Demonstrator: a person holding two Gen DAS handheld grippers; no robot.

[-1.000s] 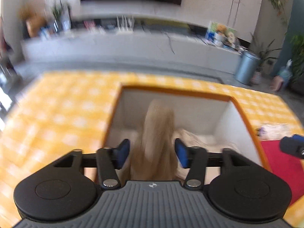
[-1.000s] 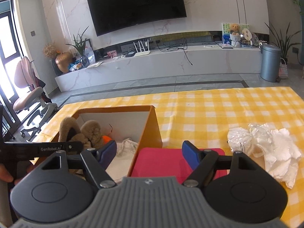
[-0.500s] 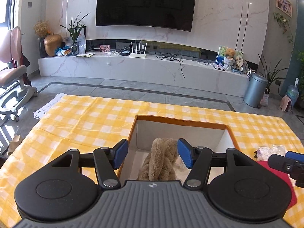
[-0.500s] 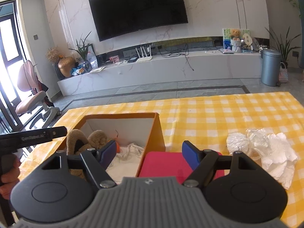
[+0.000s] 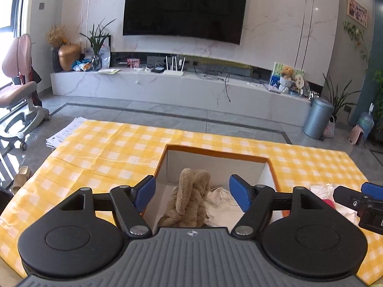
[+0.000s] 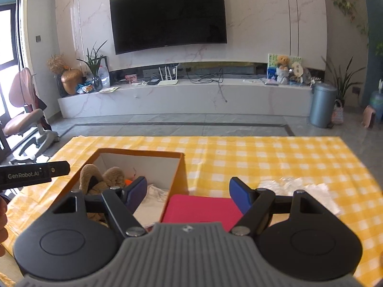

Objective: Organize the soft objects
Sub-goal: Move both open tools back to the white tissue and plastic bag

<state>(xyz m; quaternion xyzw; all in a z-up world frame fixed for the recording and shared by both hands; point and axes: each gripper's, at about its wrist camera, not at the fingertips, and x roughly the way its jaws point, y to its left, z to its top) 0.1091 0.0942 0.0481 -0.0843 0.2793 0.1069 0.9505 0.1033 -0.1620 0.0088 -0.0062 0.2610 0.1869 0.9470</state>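
An orange box (image 5: 215, 151) with white inner walls stands on the yellow checked tablecloth. A tan plush toy (image 5: 190, 197) lies inside it on white cloth (image 5: 221, 197). My left gripper (image 5: 192, 193) is open and empty above the box's near side. In the right wrist view the box (image 6: 178, 179) is at the left, with the plush toy (image 6: 105, 179) and white cloth (image 6: 155, 196) in it. My right gripper (image 6: 188, 193) is open and empty above a pink pad (image 6: 203, 209). Crumpled white plastic (image 6: 301, 192) lies to the right.
The tablecloth (image 6: 263, 157) covers the whole table. The right gripper's tip (image 5: 359, 202) shows at the right in the left wrist view. The left gripper's tip (image 6: 31, 174) shows at the left in the right wrist view. Floor, a TV bench and a swivel chair lie beyond.
The plush toy has left my left gripper's jaws and now lies in the box. The left gripper has lifted and drawn back. The right gripper has risen a little.
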